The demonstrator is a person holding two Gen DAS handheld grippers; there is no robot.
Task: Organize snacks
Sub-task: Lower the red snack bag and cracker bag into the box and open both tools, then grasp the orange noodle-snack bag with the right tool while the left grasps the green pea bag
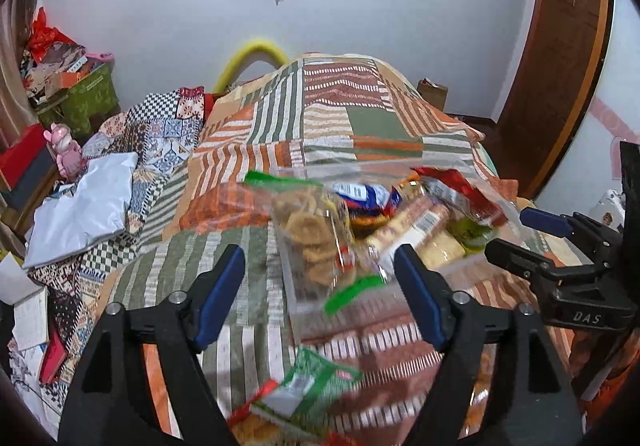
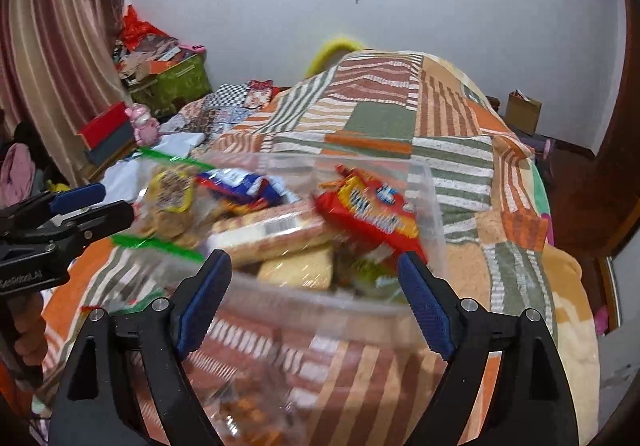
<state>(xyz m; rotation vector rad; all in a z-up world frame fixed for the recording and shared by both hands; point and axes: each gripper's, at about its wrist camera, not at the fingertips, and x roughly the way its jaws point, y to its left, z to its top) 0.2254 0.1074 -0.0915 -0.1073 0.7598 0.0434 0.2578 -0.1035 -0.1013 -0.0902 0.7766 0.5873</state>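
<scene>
Task judged mostly done: most snacks are already gathered in the clear plastic bin (image 2: 434,205) on the bed (image 2: 384,117) — red packet (image 2: 372,205), blue packet (image 2: 236,185), long wafer pack (image 2: 272,234) and yellow block (image 2: 298,268) are seen inside. A zip bag of cookies (image 1: 308,230) with green seal is seen at the bin's 9 o'clock side; whether it sits inside cannot be told. Left over: a green packet (image 1: 308,386) on the bed at 6 o'clock of the bin, low between the left gripper's (image 1: 320,294) fingers. Left gripper is spread wide, nothing held. Right gripper (image 2: 316,298) is likewise wide apart and empty, with the bin's near wall just ahead at 12 o'clock. Views are blurred.
</scene>
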